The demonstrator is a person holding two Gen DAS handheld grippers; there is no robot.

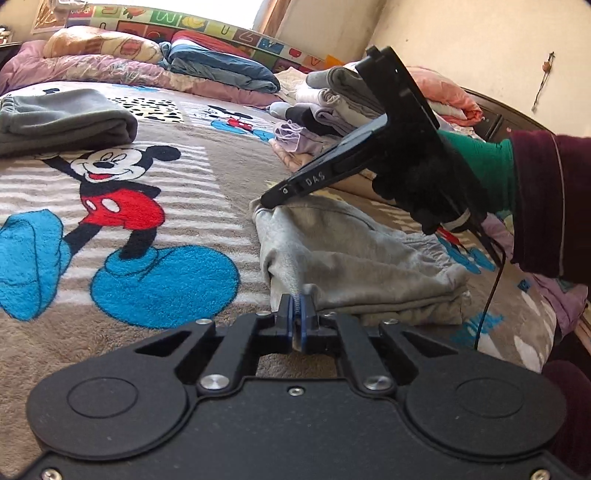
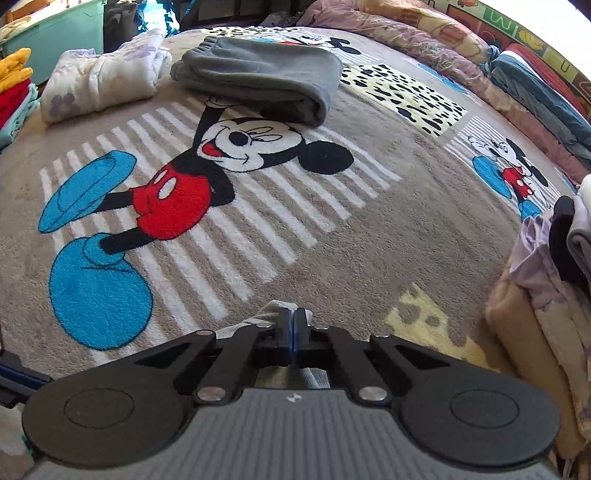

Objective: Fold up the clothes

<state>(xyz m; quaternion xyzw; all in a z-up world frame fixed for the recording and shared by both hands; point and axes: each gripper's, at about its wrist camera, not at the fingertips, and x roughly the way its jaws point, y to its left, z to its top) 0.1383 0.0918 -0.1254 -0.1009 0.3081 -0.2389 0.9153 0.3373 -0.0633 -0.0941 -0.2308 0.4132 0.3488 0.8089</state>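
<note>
Grey garment (image 1: 354, 254) lies bunched on the Mickey blanket (image 1: 155, 192), held at two spots. Left gripper (image 1: 297, 306): jaws clenched on its near ribbed edge, fabric rising straight ahead of the tips. Right gripper (image 1: 264, 201): in the left view its tip bites the far upper corner of the same garment; gloved right hand (image 1: 424, 184) on the handle. In the right view that gripper (image 2: 293, 325) shows jaws closed, with a bit of grey cloth peeking out at the tips and below them.

Containers: teal bin (image 2: 55, 33) far ahead-left of the right jaws, contents not visible.

Folded dark-grey fleece (image 2: 266, 74) well ahead of the right jaws, white floral bundle (image 2: 99, 81) to its left. Stack of folded clothes (image 1: 332, 107) beyond the right gripper.
</note>
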